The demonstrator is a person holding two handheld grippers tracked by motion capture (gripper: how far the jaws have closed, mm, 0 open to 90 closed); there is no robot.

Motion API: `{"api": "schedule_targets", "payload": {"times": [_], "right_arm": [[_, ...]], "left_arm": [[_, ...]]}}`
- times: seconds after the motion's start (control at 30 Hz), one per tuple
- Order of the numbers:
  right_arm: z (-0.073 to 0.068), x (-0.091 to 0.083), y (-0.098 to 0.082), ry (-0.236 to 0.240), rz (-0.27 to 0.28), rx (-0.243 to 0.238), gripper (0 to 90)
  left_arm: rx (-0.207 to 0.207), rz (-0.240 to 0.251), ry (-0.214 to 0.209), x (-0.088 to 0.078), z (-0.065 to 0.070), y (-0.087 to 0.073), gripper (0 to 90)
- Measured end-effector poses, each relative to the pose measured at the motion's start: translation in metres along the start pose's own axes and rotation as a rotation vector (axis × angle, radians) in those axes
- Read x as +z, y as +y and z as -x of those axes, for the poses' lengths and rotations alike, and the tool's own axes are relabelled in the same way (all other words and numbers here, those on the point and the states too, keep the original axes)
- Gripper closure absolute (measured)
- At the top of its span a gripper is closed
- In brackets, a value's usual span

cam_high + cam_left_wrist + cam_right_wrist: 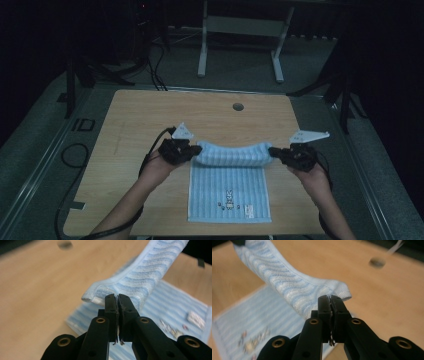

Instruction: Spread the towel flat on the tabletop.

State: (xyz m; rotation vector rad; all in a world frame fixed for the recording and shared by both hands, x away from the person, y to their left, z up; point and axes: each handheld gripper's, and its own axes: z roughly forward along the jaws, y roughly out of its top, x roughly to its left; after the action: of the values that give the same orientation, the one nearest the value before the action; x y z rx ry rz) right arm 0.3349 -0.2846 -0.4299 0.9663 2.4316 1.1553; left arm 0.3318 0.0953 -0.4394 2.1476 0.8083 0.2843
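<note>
Both sets of jaws are pinched tight on the light blue striped towel (pixel 229 172): the left gripper (pixel 117 300) has one far corner, the right gripper (pixel 330 301) has the other, and you can see the hem squeezed flat between the black pads. The far edge hangs lifted between them in a sagging band, while the near half lies flat on the wooden table (pixel 150 115), its little bunny print (pixel 229 198) close to the table's near edge. Up near the far edge of the table there's a round hole (pixel 238 106), well apart from everything.
</note>
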Motion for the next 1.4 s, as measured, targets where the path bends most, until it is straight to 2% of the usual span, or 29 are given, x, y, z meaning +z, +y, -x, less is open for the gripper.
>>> {"api": "schedule_targets", "payload": {"times": [0.03, 0.07, 0.13, 0.17, 0.2, 0.23, 0.27, 0.4, 0.47, 0.5, 0.57, 0.63, 0.67, 0.7, 0.73, 0.77, 0.8, 0.83, 0.87, 0.9, 0.93, 1.0, 1.07, 1.13, 1.2, 1.23, 1.3, 1.33, 1.4], "right_arm": [[0.0, 0.0, 0.0, 0.0, 0.0, 0.0, 87.1], [-0.007, 0.005, -0.022, 0.027, -0.028, 0.008, 87.0], [-0.009, 0.007, -0.029, 0.032, -0.034, 0.012, 87.1], [-0.011, 0.014, -0.042, 0.065, -0.047, 0.046, 87.0], [-0.012, 0.017, -0.046, 0.061, -0.06, 0.042, 87.1], [-0.013, 0.022, -0.053, 0.07, -0.076, 0.057, 87.0], [-0.012, 0.025, -0.058, 0.085, -0.081, 0.073, 87.0], [-0.011, 0.04, -0.072, 0.098, -0.112, 0.108, 87.0], [-0.011, 0.042, -0.073, 0.096, -0.121, 0.106, 87.0], [-0.01, 0.044, -0.073, 0.095, -0.126, 0.11, 87.1], [-0.01, 0.04, -0.069, 0.087, -0.11, 0.107, 87.1], [-0.012, 0.027, -0.062, 0.077, -0.066, 0.1, 87.0], [-0.017, 0.017, -0.06, 0.074, -0.032, 0.082, 86.9], [-0.025, 0.006, -0.061, 0.082, -0.009, 0.053, 85.8], [-0.037, -0.016, -0.073, 0.221, -0.005, 0.042, 75.0], [-0.042, -0.024, -0.083, 0.277, 0.002, 0.047, 72.9], [-0.045, -0.028, -0.09, 0.275, 0.007, 0.048, 66.9], [-0.046, -0.032, -0.101, 0.251, -0.023, 0.066, 63.1], [-0.046, -0.032, -0.107, 0.22, -0.053, 0.088, 62.5], [-0.046, -0.032, -0.107, 0.22, -0.053, 0.088, 62.5], [-0.045, -0.032, -0.111, 0.191, -0.058, 0.106, 61.5], [-0.044, -0.029, -0.114, 0.18, -0.054, 0.127, 60.4], [-0.046, -0.022, -0.111, 0.144, -0.056, 0.112, 59.3], [-0.049, -0.015, -0.106, 0.161, -0.073, 0.087, 57.9], [-0.05, -0.009, -0.101, 0.188, -0.073, 0.072, 58.4], [-0.051, -0.006, -0.099, 0.208, -0.078, 0.076, 60.8], [-0.054, -0.001, -0.099, 0.244, -0.083, 0.078, 63.3], [-0.056, 0.001, -0.099, 0.262, -0.09, 0.075, 69.8], [-0.06, 0.004, -0.102, 0.241, -0.119, 0.047, 77.0]], "left_arm": [[-0.002, -0.008, 0.002, 0.005, 0.008, -0.013, 86.0], [0.012, -0.021, -0.006, 0.007, 0.012, -0.02, 85.5], [-0.005, -0.032, -0.029, 0.013, 0.016, -0.033, 85.5], [-0.015, -0.04, -0.032, 0.016, 0.017, -0.039, 85.5], [-0.029, -0.049, -0.049, 0.019, 0.017, -0.044, 85.4], [-0.061, -0.071, -0.056, 0.027, 0.015, -0.055, 85.4], [-0.061, -0.071, -0.056, 0.027, 0.015, -0.055, 84.9], [-0.111, -0.109, -0.069, 0.041, 0.015, -0.07, 84.8], [-0.118, -0.101, -0.067, 0.042, 0.015, -0.071, 84.8], [-0.111, -0.098, -0.064, 0.042, 0.015, -0.07, 84.9], [-0.099, -0.047, -0.045, 0.033, 0.018, -0.067, 84.8], [-0.058, -0.006, -0.026, 0.019, 0.025, -0.064, 83.5], [-0.042, 0.014, -0.051, 0.009, 0.03, -0.065, 82.2], [-0.018, 0.018, -0.108, 0.0, 0.037, -0.069, 79.6], [0.019, -0.024, -0.175, -0.013, 0.05, -0.082, 68.5], [0.019, -0.024, -0.175, -0.013, 0.05, -0.082, 64.4], [-0.016, -0.075, -0.228, -0.016, 0.055, -0.098, 57.0], [-0.03, -0.095, -0.216, -0.015, 0.056, -0.105, 51.2], [-0.03, -0.095, -0.216, -0.015, 0.056, -0.105, 45.8], [-0.03, -0.118, -0.205, -0.013, 0.055, -0.109, 45.8], [-0.04, -0.133, -0.194, -0.011, 0.053, -0.113, 42.3], [-0.068, -0.127, -0.186, -0.009, 0.049, -0.115, 40.7], [-0.054, -0.117, -0.192, -0.008, 0.047, -0.113, 38.4], [-0.02, -0.118, -0.194, -0.006, 0.049, -0.11, 38.4], [-0.03, -0.121, -0.239, -0.005, 0.05, -0.106, 38.7], [-0.021, -0.122, -0.23, -0.004, 0.051, -0.105, 41.5], [0.01, -0.141, -0.234, -0.001, 0.057, -0.106, 50.3], [0.025, -0.146, -0.217, 0.001, 0.059, -0.106, 55.8], [0.012, -0.151, -0.187, 0.005, 0.061, -0.108, 68.9]]}}
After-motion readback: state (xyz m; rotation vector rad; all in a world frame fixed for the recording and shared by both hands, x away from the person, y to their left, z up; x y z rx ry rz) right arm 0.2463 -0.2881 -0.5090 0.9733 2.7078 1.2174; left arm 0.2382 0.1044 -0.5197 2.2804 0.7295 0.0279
